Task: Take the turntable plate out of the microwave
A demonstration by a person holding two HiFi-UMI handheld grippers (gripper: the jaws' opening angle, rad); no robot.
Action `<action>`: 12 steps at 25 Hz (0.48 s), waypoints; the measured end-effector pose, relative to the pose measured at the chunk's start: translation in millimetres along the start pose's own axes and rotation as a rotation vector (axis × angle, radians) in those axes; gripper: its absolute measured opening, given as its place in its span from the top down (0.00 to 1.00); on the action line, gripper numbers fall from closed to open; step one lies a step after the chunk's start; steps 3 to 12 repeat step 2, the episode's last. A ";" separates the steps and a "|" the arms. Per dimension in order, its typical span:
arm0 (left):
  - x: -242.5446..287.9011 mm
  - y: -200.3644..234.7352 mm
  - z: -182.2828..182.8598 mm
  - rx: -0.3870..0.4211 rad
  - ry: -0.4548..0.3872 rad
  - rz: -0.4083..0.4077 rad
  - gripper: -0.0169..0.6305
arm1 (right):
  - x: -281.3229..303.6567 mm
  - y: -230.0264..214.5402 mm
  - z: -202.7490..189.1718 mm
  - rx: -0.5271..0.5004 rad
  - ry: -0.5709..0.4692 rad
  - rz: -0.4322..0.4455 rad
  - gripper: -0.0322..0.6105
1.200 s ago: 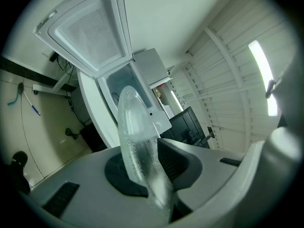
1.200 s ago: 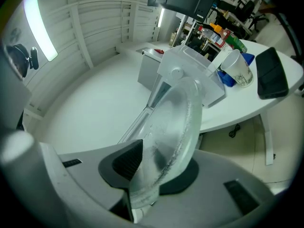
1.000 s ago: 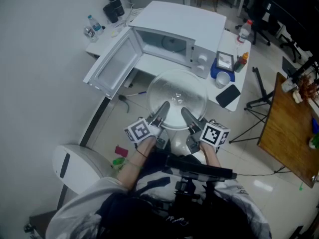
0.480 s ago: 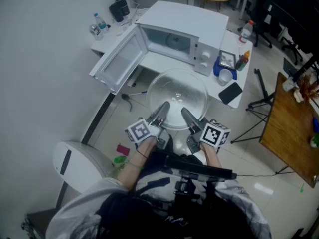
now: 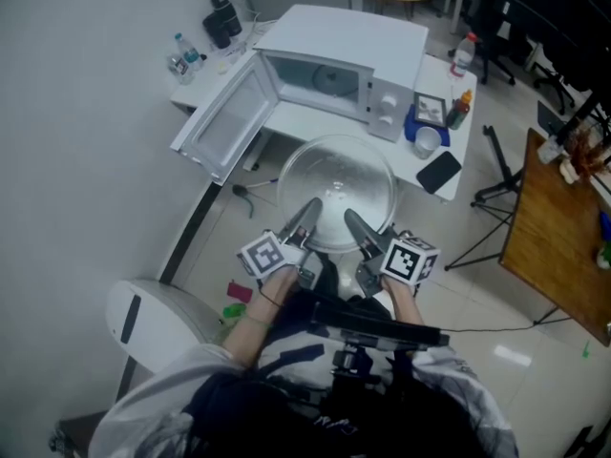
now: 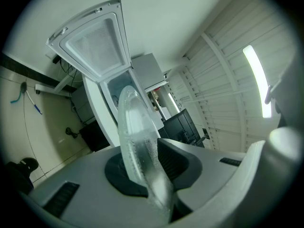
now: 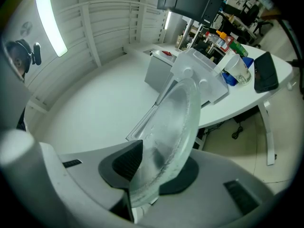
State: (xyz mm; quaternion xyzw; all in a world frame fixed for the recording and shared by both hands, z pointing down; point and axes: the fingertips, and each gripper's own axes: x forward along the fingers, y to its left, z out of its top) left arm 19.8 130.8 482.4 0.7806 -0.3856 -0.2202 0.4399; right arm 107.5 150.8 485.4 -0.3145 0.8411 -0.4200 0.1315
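We're pinching the turntable plate (image 5: 336,184) by just its near rim with the left gripper (image 5: 306,218) and right gripper (image 5: 354,225), so any wobble could slip it loose.

We got a dim, greyish head view. Both gripper views were heavy fisheye with black corners; the ceiling tube (image 6: 256,82) blew out white, and the close turntable plate (image 6: 137,137) looked blurry.

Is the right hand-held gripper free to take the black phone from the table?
Probably not: the right hand-held gripper is clamped on the glass turntable plate, which the left hand-held gripper holds too. The black phone lies uncovered.
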 end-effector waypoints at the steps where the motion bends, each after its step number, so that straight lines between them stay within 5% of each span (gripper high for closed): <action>1: -0.2 -0.2 -0.8 -0.007 0.001 -0.003 0.89 | -0.8 -0.3 -0.6 -0.003 0.000 -0.006 0.81; 12: -0.5 -0.5 -1.5 -0.012 0.003 -0.005 0.89 | -1.6 -0.8 -1.2 -0.005 0.000 -0.012 0.81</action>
